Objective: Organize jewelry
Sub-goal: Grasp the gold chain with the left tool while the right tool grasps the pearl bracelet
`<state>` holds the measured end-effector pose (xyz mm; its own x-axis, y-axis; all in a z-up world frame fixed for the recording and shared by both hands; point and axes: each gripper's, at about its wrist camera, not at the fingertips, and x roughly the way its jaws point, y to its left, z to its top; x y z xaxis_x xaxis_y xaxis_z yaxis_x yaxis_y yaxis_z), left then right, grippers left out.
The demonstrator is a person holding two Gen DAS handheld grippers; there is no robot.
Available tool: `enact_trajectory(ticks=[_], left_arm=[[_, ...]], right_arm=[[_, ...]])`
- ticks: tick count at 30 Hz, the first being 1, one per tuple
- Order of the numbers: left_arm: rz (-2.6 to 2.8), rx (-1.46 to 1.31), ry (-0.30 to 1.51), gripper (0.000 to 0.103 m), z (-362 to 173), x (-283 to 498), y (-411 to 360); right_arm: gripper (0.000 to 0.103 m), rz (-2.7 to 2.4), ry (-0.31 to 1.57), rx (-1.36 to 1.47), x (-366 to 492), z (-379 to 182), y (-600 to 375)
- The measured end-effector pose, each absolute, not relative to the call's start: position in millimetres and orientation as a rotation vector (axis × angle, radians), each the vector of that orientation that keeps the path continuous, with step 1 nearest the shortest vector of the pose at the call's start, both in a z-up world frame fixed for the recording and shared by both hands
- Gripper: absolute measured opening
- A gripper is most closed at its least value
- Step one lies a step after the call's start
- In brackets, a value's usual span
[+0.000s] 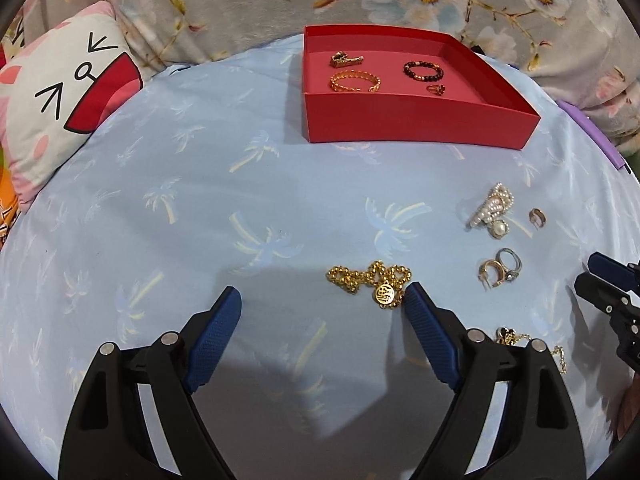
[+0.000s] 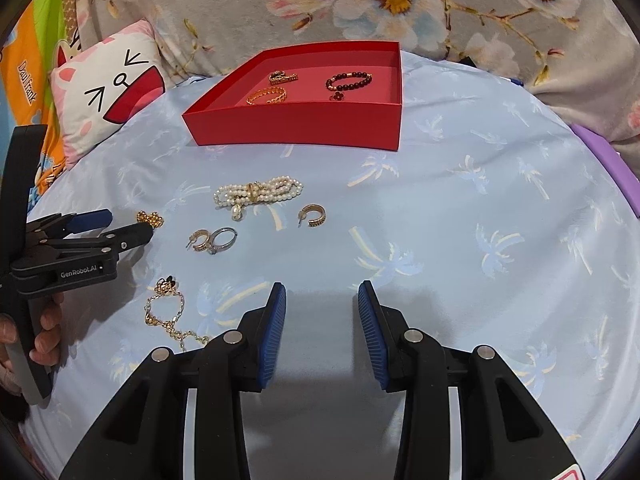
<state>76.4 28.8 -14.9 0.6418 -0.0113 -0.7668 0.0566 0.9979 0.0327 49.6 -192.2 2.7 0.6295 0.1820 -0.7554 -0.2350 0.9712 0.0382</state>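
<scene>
A red tray [image 1: 416, 126] [image 2: 296, 126] at the back holds a gold bangle [image 1: 354, 82], a gold clip [image 1: 346, 59], a dark bead bracelet [image 1: 423, 71] and a small flower charm [image 1: 436, 89]. On the blue cloth lie a gold bead necklace with a round pendant [image 1: 370, 280], a pearl bracelet [image 2: 258, 192], a gold hoop earring [image 2: 313, 215], a hoop and silver ring together [image 2: 214, 241], and a gold chain bracelet [image 2: 168, 312]. My left gripper [image 1: 322, 304] is open, its right finger beside the gold necklace's pendant. My right gripper [image 2: 322, 300] is open and empty over bare cloth.
A cartoon-face pillow [image 1: 60, 96] lies at the left and a floral blanket [image 2: 400, 4] behind the tray. A purple edge [image 2: 612, 160] borders the cloth on the right. The hand holding the left gripper shows in the right wrist view [image 2: 44, 332].
</scene>
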Motion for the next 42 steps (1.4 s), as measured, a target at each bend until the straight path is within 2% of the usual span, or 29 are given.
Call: enact_trajectory(ticks=[6,8,10,11,12,13,21,30,40,42], left_arm=[[-0.089,0.089,0.855,0.061,-12,80,16],[-0.114,0.097,0.848,0.049,-11,79,12],[-0.136,0.109,0.839,0.026,-10,76,8],[-0.144,0.113,0.837,0.022,-10,75,6],[-0.151,0.111,0.837,0.012,-9,75,6],[-0.156,0.106,0.837,0.009,-9,74,5],[-0.179,0.027,0.844,0.006,-2,73,20],[-0.174,0.005,0.812,0.006,7,70,33],[-0.182,-0.004,0.814,0.006,8,69,35],[-0.183,-0.004,0.817,0.006,7,69,35]], right_arm=[[0.038,0.257,0.868,-0.066,50,1,-187],[0.038,0.262,0.864,-0.067,50,1,-186],[0.038,0.267,0.862,-0.065,50,2,-185],[0.038,0.27,0.861,-0.063,50,2,-185],[0.038,0.277,0.861,-0.057,50,3,-185],[0.038,0.288,0.861,-0.046,52,4,-184],[0.038,0.394,0.89,0.024,79,20,-157],[0.038,0.377,0.973,0.061,118,2,-128],[0.038,0.305,0.954,0.059,142,0,-120],[0.027,0.287,0.94,0.025,141,0,-118]])
